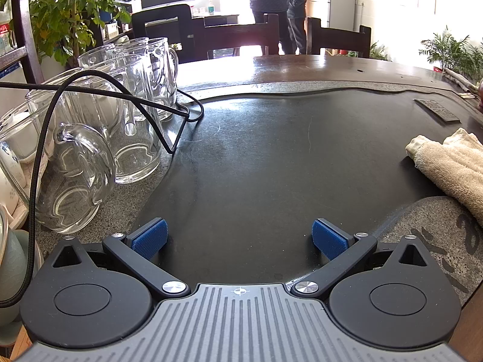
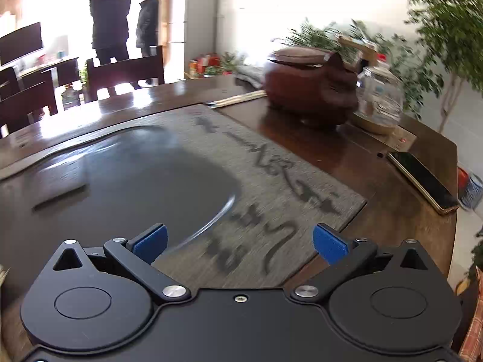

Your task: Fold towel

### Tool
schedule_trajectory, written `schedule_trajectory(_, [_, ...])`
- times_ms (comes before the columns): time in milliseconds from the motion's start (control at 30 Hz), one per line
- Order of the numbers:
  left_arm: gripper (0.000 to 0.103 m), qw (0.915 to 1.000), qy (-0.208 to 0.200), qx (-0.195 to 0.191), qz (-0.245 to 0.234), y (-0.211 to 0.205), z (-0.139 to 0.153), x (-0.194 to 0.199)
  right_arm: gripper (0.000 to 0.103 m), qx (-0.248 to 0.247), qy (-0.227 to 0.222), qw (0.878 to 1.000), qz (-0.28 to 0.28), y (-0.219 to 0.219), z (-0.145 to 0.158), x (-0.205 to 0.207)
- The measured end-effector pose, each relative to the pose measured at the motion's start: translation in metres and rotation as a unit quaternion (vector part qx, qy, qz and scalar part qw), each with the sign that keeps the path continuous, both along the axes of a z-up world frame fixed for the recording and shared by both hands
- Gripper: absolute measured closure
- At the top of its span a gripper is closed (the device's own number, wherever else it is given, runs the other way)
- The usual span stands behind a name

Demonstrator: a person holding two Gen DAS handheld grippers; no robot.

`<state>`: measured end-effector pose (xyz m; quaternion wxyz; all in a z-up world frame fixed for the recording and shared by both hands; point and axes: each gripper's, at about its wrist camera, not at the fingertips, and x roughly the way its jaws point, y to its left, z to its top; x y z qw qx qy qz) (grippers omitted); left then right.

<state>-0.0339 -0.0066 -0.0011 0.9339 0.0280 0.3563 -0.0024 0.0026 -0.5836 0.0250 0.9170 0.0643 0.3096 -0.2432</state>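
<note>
A beige terry towel [image 1: 449,166] lies bunched at the right edge of the left wrist view, on the dark stone tea tray [image 1: 256,157], partly cut off by the frame. My left gripper [image 1: 240,238] is open over the tray, well left of the towel, with nothing between its blue pads [image 1: 150,238]. My right gripper [image 2: 240,242] is open too, above the tray's grey inscribed border [image 2: 271,187]. The towel does not show in the right wrist view, which is motion-blurred.
Several glass mugs [image 1: 99,138] and a black cable [image 1: 90,90] crowd the left side. A brown clay pot [image 2: 308,90], a glass kettle [image 2: 380,99] and a phone [image 2: 422,181] sit on the wooden table at right. Chairs [image 1: 241,39] and two people [image 1: 277,0] stand beyond.
</note>
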Motion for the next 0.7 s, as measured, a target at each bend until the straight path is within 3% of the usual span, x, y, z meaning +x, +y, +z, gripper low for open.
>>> schedule_trajectory(167, [0.0,1.0,0.0,0.0,0.0,0.001,0.0,0.0,0.0,-0.022,0.011,1.0,0.003,-0.03,-0.008,0.028])
schedule_trajectory(700, [0.0,1.0,0.0,0.0,0.0,0.001,0.0,0.0,0.0,0.012,0.02,1.0,0.008,-0.061,-0.035,0.069])
